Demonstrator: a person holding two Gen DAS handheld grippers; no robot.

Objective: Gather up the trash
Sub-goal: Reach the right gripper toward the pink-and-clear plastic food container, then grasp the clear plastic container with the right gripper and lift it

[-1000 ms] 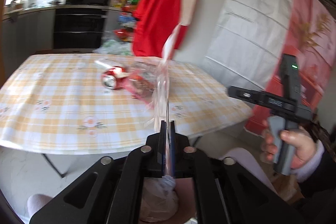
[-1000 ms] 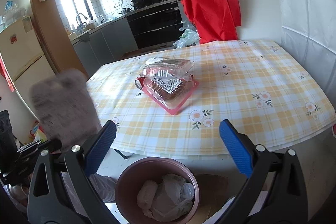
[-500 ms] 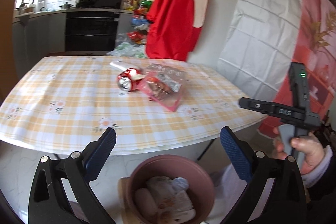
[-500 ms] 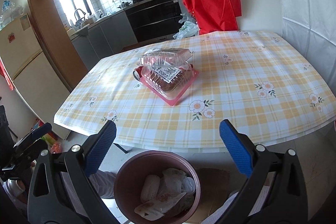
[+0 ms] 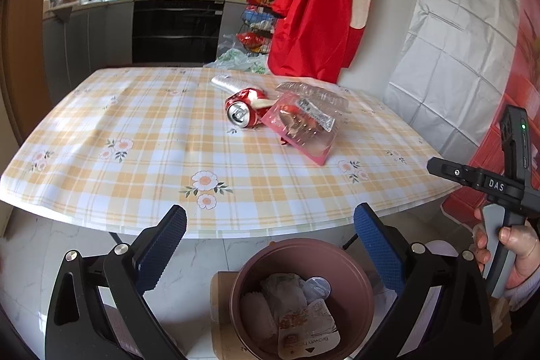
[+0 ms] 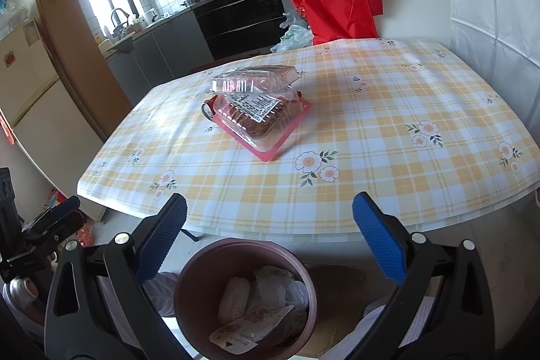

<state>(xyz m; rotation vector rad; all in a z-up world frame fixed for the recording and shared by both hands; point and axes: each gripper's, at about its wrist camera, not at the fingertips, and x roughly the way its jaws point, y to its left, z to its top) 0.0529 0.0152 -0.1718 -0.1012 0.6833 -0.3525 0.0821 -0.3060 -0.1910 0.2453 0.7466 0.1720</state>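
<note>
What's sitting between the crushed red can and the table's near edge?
Nothing: from the can to the near table edge only bare checked cloth shows, in the left wrist view.

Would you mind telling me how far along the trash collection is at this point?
Done: wrappers already lie in the brown bin. In hand: nothing; the left gripper and right gripper are both open and empty. Left: the crushed red can and the clear plastic clamshell box remain on the table.

At centre frame you face a glossy, smooth checked tablecloth (image 5: 141, 137) bearing a crushed shiny metal can (image 5: 243, 110) and a clear, crinkled plastic clamshell (image 6: 256, 110); below, your matt brown plastic bin (image 5: 357, 279) holds crumpled paper wrappers (image 5: 303, 326).
</note>
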